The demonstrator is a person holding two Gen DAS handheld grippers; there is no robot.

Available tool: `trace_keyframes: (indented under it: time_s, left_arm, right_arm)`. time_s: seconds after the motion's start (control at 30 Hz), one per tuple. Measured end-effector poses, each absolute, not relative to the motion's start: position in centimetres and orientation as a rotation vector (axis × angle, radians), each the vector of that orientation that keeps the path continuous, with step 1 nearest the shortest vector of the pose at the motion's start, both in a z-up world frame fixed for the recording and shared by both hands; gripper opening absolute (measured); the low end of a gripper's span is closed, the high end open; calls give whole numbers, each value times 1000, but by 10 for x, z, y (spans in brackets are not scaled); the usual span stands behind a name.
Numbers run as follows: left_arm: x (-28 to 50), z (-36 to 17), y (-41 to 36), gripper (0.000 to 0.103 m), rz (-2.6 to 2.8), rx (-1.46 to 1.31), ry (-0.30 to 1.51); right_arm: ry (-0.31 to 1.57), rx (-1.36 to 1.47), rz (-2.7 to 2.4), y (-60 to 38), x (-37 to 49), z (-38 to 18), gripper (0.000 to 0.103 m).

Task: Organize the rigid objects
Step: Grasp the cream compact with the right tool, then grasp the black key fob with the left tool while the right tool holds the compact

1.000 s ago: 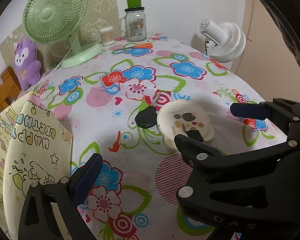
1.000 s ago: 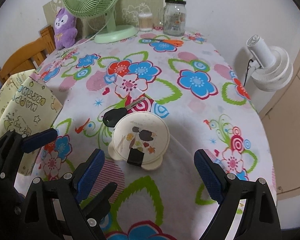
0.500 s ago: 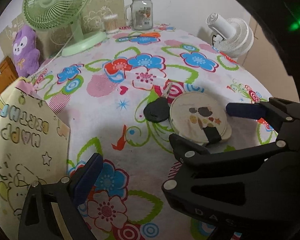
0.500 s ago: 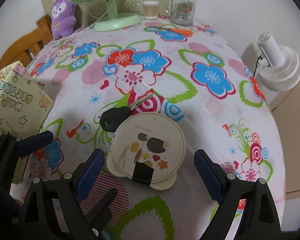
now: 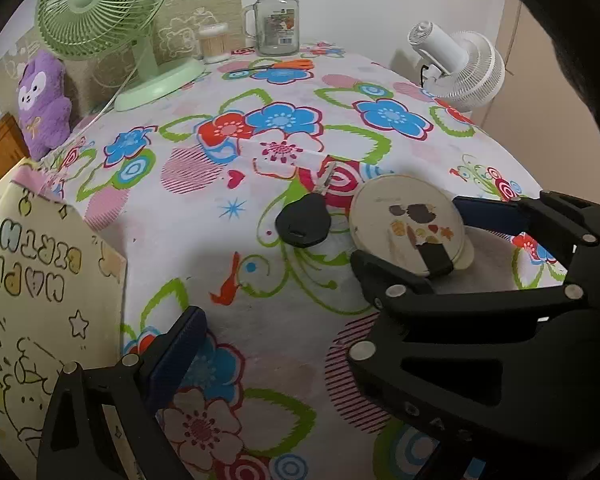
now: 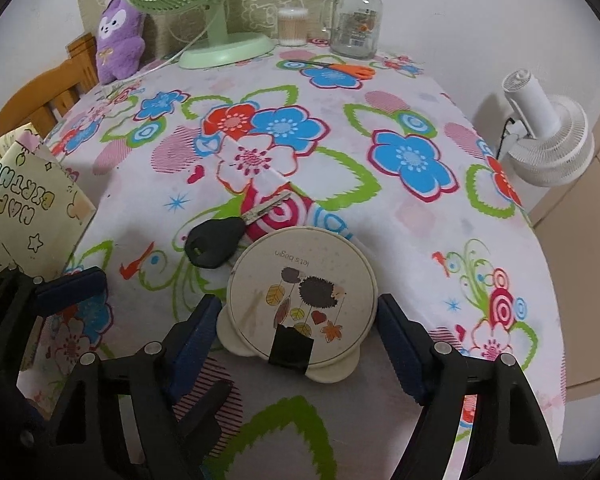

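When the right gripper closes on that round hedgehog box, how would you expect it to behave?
The round hedgehog box looks rigid, so it probably won't deform between the right gripper pads. Its smooth, curved rim may slip or rotate. The lid seems held by black tape, so it likely stays shut. It sits flat; tipping seems unlikely.

A home: floral tablecloth [image 6: 380,240], green desk fan [image 5: 100,16], purple plush toy [image 6: 118,40], wooden chair [image 6: 48,92].
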State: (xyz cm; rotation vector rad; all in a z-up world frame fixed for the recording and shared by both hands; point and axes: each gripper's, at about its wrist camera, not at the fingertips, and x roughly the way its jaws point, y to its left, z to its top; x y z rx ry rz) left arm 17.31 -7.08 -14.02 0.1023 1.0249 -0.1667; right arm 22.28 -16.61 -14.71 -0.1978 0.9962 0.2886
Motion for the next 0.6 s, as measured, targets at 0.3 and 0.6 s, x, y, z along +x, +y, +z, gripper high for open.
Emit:
trace_keyframes:
  time_s: [0.3, 0.6]
  left_arm:
    - [185, -133, -86, 99, -192, 136, 1010]
    - [201, -133, -87, 99, -187, 159, 1009]
  right_arm:
    - [985, -163, 225, -191, 226, -138, 79]
    - [971, -140, 187, -208, 233, -132, 79]
